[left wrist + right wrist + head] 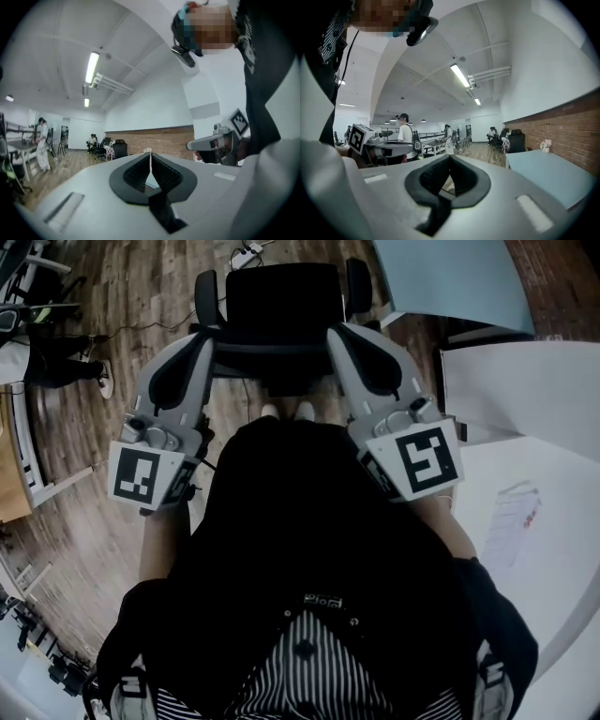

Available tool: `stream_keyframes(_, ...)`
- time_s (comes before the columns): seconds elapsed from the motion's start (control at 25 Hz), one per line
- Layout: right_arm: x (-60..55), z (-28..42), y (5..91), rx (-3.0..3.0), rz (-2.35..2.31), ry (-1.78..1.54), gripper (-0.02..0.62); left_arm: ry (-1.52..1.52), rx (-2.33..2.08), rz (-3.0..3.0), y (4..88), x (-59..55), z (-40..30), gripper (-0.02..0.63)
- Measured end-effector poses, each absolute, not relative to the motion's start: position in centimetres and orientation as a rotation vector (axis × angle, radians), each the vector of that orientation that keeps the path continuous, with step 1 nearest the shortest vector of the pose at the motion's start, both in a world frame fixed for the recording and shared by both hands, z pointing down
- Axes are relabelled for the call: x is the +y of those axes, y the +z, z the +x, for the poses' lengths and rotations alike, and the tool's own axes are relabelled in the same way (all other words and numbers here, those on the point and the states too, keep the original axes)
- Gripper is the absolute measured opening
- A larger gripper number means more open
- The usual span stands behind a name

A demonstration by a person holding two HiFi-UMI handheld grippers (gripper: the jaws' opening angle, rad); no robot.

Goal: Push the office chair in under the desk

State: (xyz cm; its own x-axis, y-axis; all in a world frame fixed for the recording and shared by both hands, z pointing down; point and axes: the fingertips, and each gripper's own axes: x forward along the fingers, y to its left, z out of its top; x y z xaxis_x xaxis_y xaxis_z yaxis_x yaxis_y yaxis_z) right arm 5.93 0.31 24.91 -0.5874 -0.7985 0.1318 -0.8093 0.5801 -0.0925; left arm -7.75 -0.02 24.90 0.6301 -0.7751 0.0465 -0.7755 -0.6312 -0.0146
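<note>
A black office chair [281,306] stands on the wood floor straight ahead in the head view, its armrests [206,287] out to either side. My left gripper [202,343] reaches to the chair's left edge and my right gripper [339,334] to its right edge. Whether the tips touch the chair I cannot tell. Both are shut with nothing between the jaws, as the left gripper view [150,165] and the right gripper view [449,168] show. A white desk [525,390] lies to the right. The chair does not show in either gripper view.
A light blue table [450,277] stands at the back right and shows again as a table [553,173] in the right gripper view. A power strip [248,254] and cables lie beyond the chair. A person [56,357] stands at the left, and more people [405,136] and furniture are farther off.
</note>
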Motion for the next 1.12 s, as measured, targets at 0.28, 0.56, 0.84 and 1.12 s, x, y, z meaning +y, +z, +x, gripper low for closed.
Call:
stream_keyframes(0.28,-0.7,9.7,24.9,-2.62,1.507,0.202,0.002,0.199,-1.521,2.591,27.4,-1.7,-11.1,0.029)
stream_keyframes(0.56,2.5,7.3,28.9,-2.581,1.347,0.355,0.002,0.307,-1.315,2.62,30.3,1.2,-7.2,0.017)
stream_keyframes(0.84,2.9,10.7,35.6,-2.379,1.413,0.574,0.076,0.403,-1.268,2.475,37.3,0.9,-10.0,0.174)
stream_keyframes(1.12,0.6,12.7,38.8,-2.292,1.477,0.616,0.237,0.425,-1.296,2.377,39.7,-1.3,-10.6,0.388)
